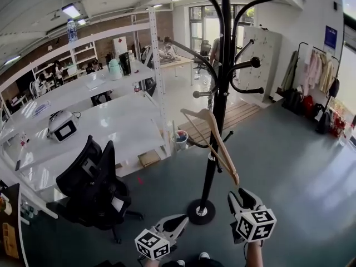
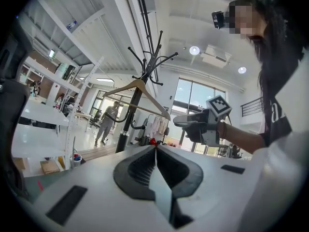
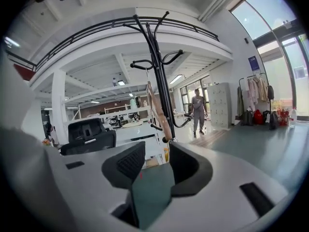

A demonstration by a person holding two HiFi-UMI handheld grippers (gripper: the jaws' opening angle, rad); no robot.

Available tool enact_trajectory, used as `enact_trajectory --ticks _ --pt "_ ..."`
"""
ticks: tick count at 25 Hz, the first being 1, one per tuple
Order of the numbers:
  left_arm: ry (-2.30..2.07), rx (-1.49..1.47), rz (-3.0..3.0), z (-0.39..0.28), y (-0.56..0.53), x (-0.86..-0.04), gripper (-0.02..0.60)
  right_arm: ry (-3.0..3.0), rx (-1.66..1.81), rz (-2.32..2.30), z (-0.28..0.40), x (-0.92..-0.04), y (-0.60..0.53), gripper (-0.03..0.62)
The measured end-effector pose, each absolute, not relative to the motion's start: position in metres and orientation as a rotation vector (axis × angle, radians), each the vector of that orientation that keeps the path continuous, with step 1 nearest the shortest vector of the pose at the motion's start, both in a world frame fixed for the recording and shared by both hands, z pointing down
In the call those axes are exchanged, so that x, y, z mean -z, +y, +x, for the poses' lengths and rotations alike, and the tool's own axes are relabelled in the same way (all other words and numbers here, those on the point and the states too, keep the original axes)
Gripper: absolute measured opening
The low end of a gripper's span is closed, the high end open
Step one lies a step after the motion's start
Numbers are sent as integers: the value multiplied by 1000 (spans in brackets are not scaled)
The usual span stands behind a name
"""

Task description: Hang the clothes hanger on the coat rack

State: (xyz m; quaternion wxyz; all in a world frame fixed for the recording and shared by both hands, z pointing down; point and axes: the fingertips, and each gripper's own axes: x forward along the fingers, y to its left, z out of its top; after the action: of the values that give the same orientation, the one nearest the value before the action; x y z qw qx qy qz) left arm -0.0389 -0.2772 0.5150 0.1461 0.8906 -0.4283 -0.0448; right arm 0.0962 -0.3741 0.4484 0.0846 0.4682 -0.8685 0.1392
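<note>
1. Clothes hanger (image 1: 228, 163), pale wood, sits tilted against the black pole of the coat rack (image 1: 222, 65), one end high and the other slanting down toward the person. Which peg carries its hook cannot be made out.
2. In the left gripper view the hanger (image 2: 140, 88) shows as a wide triangle across the rack's pole (image 2: 130, 115), below the top cluster of curved pegs.
3. The right hand-held gripper (image 1: 238, 193) sits low, just beside the hanger's lower end. Its own view shows the jaws (image 3: 152, 153) wide apart with nothing between the pads; the hanger (image 3: 157, 110) and rack (image 3: 161, 81) stand just ahead of the tips.
4. The left hand-held gripper (image 1: 179, 221) is lower and to the left, near the rack's round base (image 1: 201, 210). Its jaws (image 2: 155, 149) are pressed together and empty.
5. A black office chair (image 1: 92, 188) stands left of the rack, in front of a white bench (image 1: 111, 121).
</note>
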Motion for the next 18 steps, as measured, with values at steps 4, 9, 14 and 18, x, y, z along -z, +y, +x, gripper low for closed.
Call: enact_trajectory --ticks 4,9,14,18 --pt "-1153 104 2597 -38 -260 -520 2 -2523 -472 1429 94 -478 -335 143" --pt "-1033 71 2640 -30 -238 -524 2 -2475 -536 1428 79 -506 -288 143" --pt "-935 55 2669 -22 -213 -530 2 -2459 -594 1390 56 -528 -243 143" --pt "-879 52 2688 -14 -195 -527 2 -2443 -599 1377 44 -534 -215 140"
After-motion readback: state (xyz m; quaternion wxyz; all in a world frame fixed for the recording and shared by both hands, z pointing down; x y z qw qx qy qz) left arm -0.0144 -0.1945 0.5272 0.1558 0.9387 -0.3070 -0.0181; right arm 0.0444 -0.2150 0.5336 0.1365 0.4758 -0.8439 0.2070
